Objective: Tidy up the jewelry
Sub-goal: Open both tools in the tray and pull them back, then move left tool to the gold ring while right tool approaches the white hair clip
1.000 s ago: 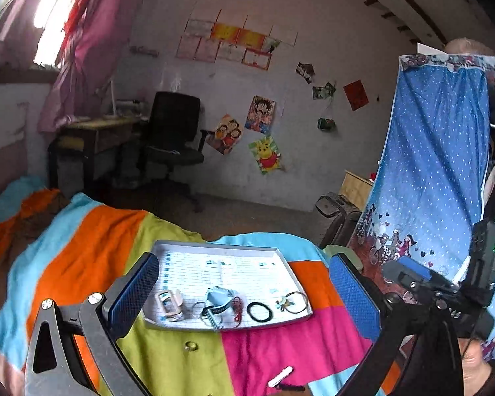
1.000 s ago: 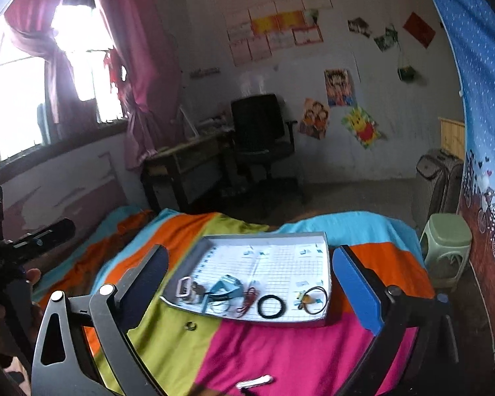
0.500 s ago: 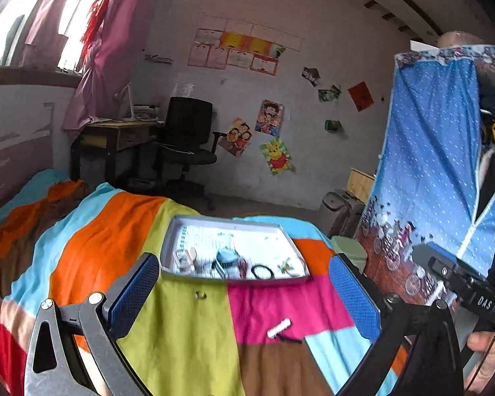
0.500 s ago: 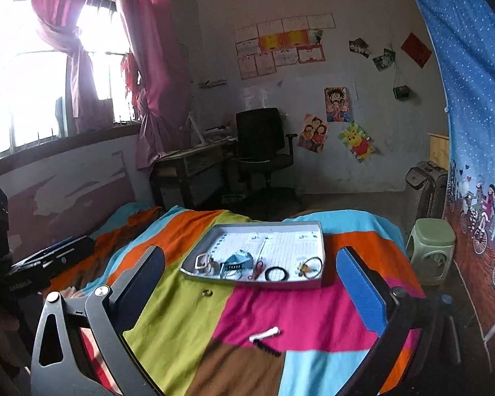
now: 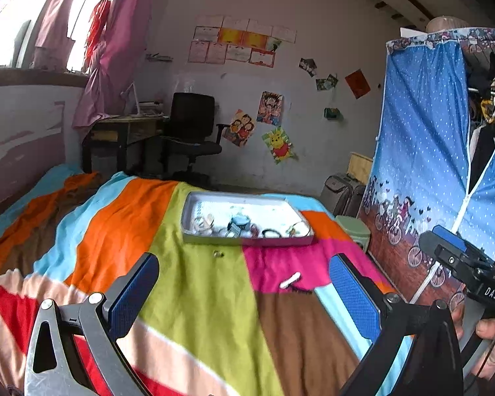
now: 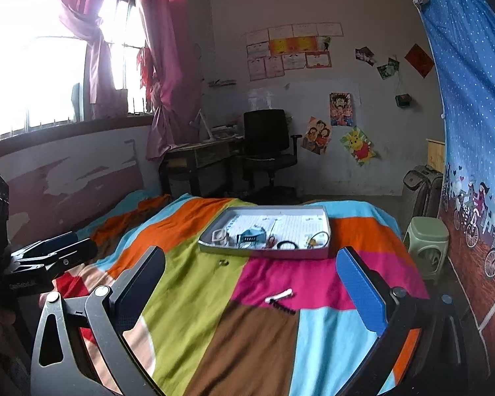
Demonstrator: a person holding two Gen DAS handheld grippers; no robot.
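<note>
Blue-padded left gripper (image 5: 244, 292) and right gripper (image 6: 250, 280) both spread wide, empty, touching nothing.

Bed with a patchwork spread, stuff scattered on top

The bed (image 6: 194, 300) is covered in big blocks of orange, lime, pink, brown and light blue. A shallow grey tray (image 6: 267, 253) sits toward the far end, straddling lime and pink. Just in front of it, a small ring (image 6: 223, 263) lies on the lime patch. Nearer, a white clip (image 6: 279, 295) touches a dark comb (image 6: 283, 307) where pink meets brown.
</note>
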